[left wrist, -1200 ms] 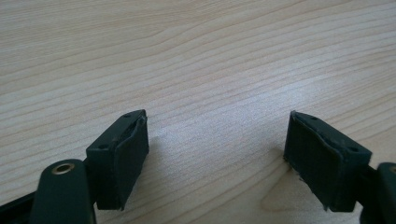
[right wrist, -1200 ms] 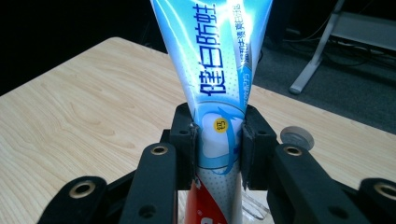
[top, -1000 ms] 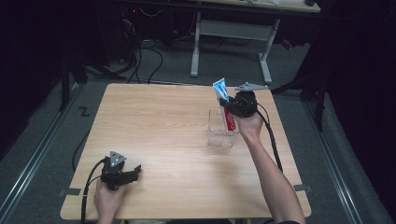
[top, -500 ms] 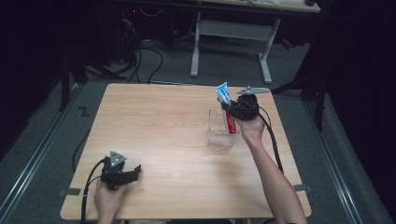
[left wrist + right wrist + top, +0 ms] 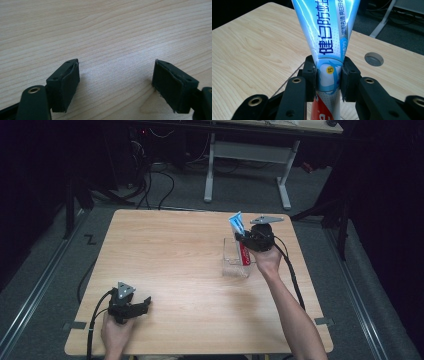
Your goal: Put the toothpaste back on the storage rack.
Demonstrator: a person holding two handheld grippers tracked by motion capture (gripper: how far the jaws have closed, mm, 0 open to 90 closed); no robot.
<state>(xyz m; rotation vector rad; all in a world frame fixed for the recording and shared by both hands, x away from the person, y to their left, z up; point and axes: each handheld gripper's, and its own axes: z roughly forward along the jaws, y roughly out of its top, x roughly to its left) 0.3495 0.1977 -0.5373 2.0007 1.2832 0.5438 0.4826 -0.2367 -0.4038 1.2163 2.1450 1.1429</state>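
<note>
Now right gripper [image 5: 243, 240] lowered toothpaste tube [image 5: 239, 231] into box [image 5: 235, 265].

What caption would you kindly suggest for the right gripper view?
Right claw shut on an upright toothpaste tube above the wooden table.

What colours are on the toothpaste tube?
The toothpaste tube is light blue and white, red at its lower end; clearest in the right gripper view.

Light wood table [image 5: 190, 255] w/ round cable hole [image 5: 374, 59]; white desk frame [image 5: 247, 155], cables [image 5: 150, 180] on floor behind.
</note>
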